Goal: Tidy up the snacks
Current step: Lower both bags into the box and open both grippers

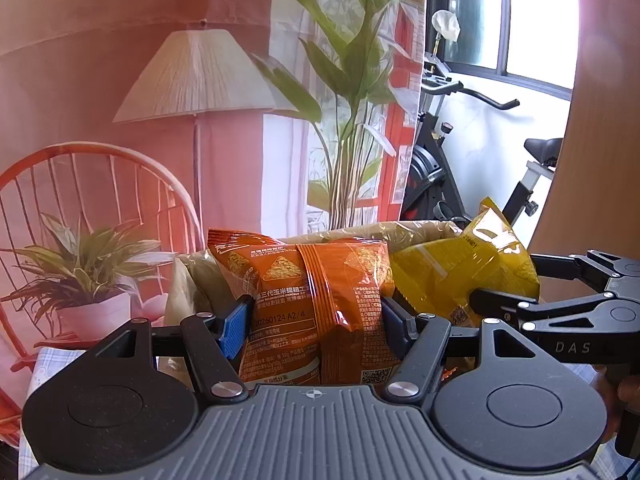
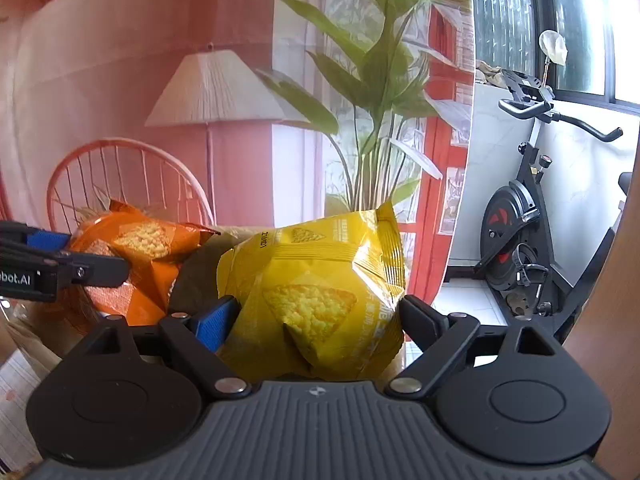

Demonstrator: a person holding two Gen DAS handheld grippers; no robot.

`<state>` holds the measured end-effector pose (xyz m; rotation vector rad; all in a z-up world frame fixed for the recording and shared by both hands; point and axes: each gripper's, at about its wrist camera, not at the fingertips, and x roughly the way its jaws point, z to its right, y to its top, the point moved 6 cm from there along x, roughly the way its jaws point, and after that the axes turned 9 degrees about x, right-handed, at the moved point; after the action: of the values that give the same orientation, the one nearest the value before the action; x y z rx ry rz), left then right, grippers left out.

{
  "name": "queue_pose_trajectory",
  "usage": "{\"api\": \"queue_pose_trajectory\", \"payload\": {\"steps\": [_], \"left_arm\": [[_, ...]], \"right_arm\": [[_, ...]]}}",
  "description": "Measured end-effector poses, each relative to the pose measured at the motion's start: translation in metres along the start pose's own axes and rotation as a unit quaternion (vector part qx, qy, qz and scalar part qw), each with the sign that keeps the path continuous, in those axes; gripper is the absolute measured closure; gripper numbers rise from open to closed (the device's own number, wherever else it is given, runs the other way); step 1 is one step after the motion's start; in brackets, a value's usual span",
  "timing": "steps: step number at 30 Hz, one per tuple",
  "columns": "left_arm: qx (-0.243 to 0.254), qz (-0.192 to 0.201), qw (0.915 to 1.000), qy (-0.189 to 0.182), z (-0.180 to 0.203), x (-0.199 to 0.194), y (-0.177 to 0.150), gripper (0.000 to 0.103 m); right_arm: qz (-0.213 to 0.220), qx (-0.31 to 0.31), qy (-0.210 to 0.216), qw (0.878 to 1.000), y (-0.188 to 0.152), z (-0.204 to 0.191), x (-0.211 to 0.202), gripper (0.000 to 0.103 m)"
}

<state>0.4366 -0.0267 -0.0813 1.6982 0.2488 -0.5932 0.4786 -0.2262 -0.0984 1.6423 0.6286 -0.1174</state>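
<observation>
Left gripper point(image 1: 316, 320) jaws clamp the orange chip bag point(image 1: 304, 300); right gripper point(image 2: 316, 320), jaws wide, clamps the yellow chip bag point(image 2: 320, 292). Both hang over what looks like a lined bin point(image 1: 420, 232). Risk: slick, puffy foil slipping, or bags snagging each other.

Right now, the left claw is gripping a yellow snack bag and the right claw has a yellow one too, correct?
Not quite. The left claw grips an orange snack bag, as the left wrist view shows. The right claw does have the yellow snack bag.

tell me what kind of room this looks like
Probably a living room at home: a floor lamp, a tall leafy plant by the curtain, and an exercise bike near the window.
</observation>
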Motion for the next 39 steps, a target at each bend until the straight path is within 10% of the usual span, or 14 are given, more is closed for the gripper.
{"api": "queue_pose_trajectory", "payload": {"steps": [39], "left_arm": [[0.008, 0.011, 0.9998, 0.015, -0.008, -0.06, -0.002, 0.015]], "right_arm": [[-0.012, -0.015, -0.004, 1.0, -0.012, -0.017, -0.053, 0.001]]}}
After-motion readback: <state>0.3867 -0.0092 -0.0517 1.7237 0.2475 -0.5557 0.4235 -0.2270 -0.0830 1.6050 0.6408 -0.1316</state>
